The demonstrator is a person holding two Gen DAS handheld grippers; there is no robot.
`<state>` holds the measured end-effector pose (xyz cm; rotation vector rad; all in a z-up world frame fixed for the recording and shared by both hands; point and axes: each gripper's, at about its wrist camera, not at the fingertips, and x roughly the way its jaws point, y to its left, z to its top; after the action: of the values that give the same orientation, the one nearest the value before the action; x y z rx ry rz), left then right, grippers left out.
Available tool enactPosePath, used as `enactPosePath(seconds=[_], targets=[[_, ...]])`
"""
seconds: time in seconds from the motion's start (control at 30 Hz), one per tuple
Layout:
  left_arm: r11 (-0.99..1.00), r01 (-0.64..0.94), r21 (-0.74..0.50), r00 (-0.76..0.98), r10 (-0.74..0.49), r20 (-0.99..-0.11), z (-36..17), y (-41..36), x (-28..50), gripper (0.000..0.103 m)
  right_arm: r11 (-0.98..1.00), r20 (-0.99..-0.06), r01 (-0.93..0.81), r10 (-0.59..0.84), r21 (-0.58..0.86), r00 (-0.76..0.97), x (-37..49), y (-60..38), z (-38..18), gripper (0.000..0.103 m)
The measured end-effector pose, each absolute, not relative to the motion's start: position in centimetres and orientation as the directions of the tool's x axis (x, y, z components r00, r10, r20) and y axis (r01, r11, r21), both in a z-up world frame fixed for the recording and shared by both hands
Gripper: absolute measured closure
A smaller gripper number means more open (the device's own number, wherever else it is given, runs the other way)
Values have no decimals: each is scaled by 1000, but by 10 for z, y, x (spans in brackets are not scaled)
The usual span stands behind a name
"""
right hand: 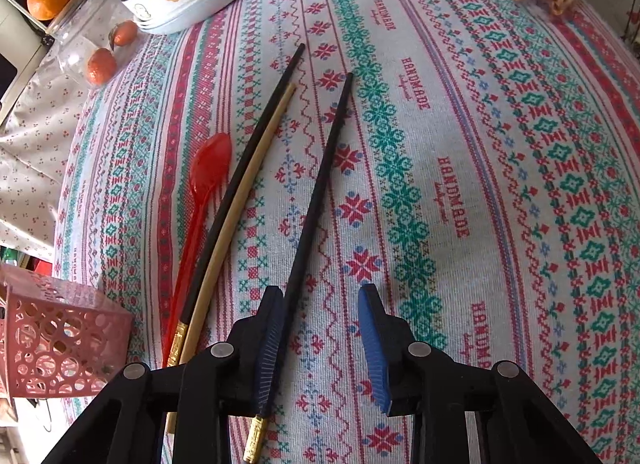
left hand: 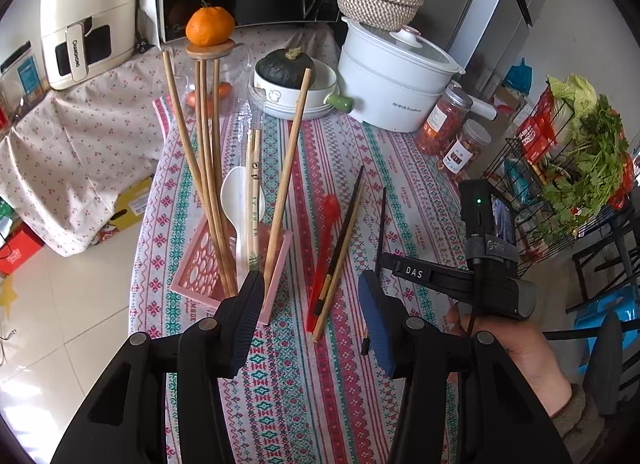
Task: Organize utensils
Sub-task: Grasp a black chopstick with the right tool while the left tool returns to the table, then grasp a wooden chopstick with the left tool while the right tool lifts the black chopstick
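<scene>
**Two claws, one loose black chopstick about to be gripped**

Two claws work over a counter (right hand: 500,191) covered in a red, green and white patterned cloth. The right claw (right hand: 322,338) points steeply down with its blue pads partly apart; a black chopstick (right hand: 316,203) lies between them, its shaft against the left pad, the right pad clear of it. The claw is not yet gripping. It appears lined up near the chopstick's thick end so a squeeze would lift it cleanly.

The black chopstick is long, thin and matte, with a gold band at its near end. It runs from 6 o'clock toward 12 o'clock in the right wrist view, apart from the other loose pieces. At its 9 o'clock lie a second black chopstick (right hand: 256,151), a pale bamboo chopstick (right hand: 240,199) touching it, and a translucent red spoon (right hand: 208,167).

The left claw (left hand: 310,314) is roughly half open and empty, hovering at the near edge of a pink perforated holder (left hand: 200,264), probably to steady it. Wooden chopsticks (left hand: 208,167) and a white spoon (left hand: 236,191) already stand in the holder, fanned outward, so the loose four on the counter seem to be what remains.
</scene>
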<state>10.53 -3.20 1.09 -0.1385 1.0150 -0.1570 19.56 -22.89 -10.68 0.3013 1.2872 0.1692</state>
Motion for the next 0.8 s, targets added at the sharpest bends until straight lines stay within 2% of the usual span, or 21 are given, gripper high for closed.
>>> enactPosePath(seconds=[0.13,0.2,0.23,0.27,0.33,0.53,0.8], targets=[[978,74,-197,510,-206,-835,11,-39,109,52,930,-895,43,338,366,292,208,-220,-111,73],[976,83,-201,509,-215,-833,13,-43,110,52,939,-895,11,324,344,305,210,-212,-113,82],[977,86,-195,513,-212,-832,14,-45,111,52,948,-905,-8,305,317,295,211,-208,-115,94],[978,89,-188,516,-207,-832,14,-47,111,52,948,-904,-12,308,319,298,210,-207,-114,95],[980,91,-179,512,-200,-835,12,-48,111,52,928,-896,0,360,373,260,206,-212,-113,97],[982,88,-166,491,-188,-851,2,-55,120,52,903,-840,-26,410,430,356,192,-232,-75,97],[988,89,-128,463,-155,-873,-20,-97,139,52,917,-788,-62,373,395,490,175,-270,-23,97]])
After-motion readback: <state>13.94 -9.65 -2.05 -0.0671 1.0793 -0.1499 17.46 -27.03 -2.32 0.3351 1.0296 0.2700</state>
